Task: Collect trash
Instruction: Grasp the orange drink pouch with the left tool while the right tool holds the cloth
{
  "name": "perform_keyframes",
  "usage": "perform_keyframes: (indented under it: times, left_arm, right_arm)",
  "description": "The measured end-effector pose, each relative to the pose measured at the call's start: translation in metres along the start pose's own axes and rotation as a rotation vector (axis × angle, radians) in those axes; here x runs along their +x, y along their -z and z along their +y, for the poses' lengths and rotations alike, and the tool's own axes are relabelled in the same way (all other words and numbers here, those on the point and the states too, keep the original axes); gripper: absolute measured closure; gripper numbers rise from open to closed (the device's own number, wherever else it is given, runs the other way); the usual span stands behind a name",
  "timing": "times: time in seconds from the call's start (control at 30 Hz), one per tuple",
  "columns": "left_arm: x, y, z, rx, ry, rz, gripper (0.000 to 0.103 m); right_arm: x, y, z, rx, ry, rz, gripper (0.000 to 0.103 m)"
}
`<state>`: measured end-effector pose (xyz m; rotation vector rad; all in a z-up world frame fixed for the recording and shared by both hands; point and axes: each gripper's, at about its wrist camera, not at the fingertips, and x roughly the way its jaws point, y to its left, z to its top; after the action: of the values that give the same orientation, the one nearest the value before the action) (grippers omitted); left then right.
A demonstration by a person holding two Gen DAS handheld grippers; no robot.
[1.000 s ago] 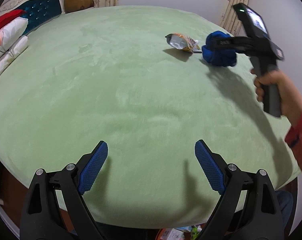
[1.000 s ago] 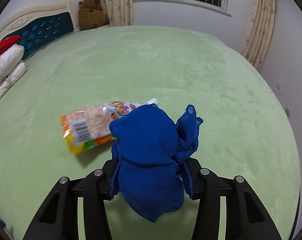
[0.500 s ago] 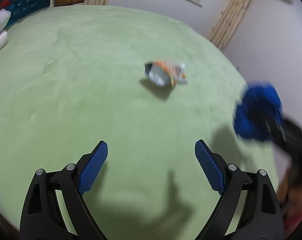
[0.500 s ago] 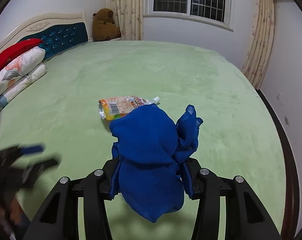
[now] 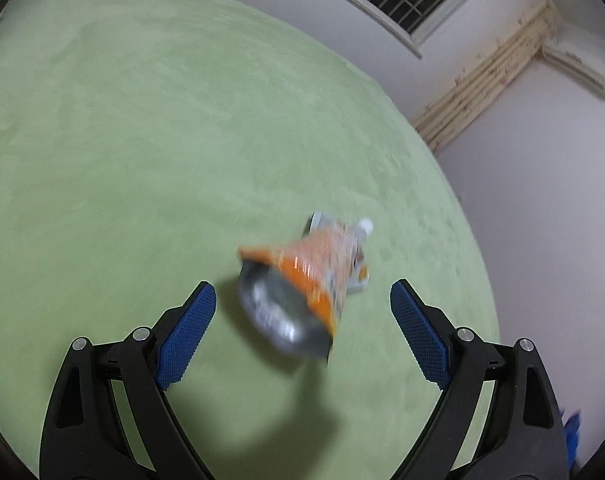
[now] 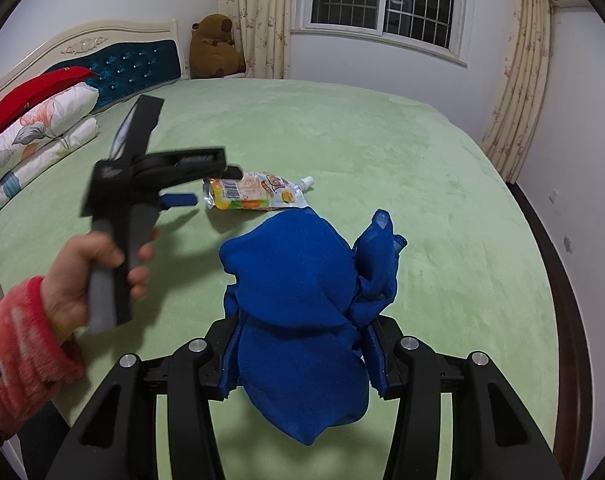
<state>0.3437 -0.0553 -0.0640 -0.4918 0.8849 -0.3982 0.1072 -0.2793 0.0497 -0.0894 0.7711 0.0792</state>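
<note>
Right wrist view, left to right: three pillows [image 6: 34, 128] are stacked by the headboard, one red on top of two floral. My left hand [image 6: 86, 276] grips my left gripper [image 6: 206, 188], whose fingers stand wide apart with nothing between them, just short of the one drink pouch [image 6: 254, 194] lying flat on the green bed [image 6: 422, 200]. A barcode shows on the pouch; its printed lettering is too small to read. My right gripper [image 6: 302, 354] has its fingers closed partway on a bunched blue cloth [image 6: 298, 304]. One brown plush toy [image 6: 214, 46] sits by the curtain. Left wrist view shows the pouch [image 5: 302, 284] blurred, ahead of my left gripper [image 5: 302, 304].
</note>
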Motion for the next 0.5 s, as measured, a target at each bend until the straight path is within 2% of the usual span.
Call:
perform_keyframes:
  times: [0.07, 0.1, 0.13, 0.17, 0.3, 0.5]
  left_arm:
    - [0.010, -0.007, 0.005, -0.053, 0.010, 0.005, 0.016]
    - [0.013, -0.009, 0.007, -0.071, 0.024, 0.010, 0.020]
    - [0.016, -0.010, 0.007, -0.081, 0.021, 0.017, 0.027]
    - [0.021, -0.011, 0.005, -0.078, 0.019, 0.032, 0.046]
    - [0.020, -0.009, -0.005, -0.028, -0.003, 0.034, 0.053]
    - [0.001, -0.005, -0.020, 0.060, -0.016, 0.024, 0.056]
  right_arm:
    - [0.001, 0.001, -0.001, 0.000, 0.003, 0.002, 0.054]
    - [0.001, 0.003, -0.001, -0.001, 0.008, 0.001, 0.054]
    - [0.002, 0.003, -0.002, 0.000, 0.011, 0.003, 0.054]
    - [0.002, 0.004, -0.003, 0.003, 0.010, 0.005, 0.054]
    - [0.003, 0.007, -0.007, 0.011, 0.013, 0.006, 0.054]
    - [-0.002, 0.008, -0.005, 0.027, 0.014, -0.006, 0.054]
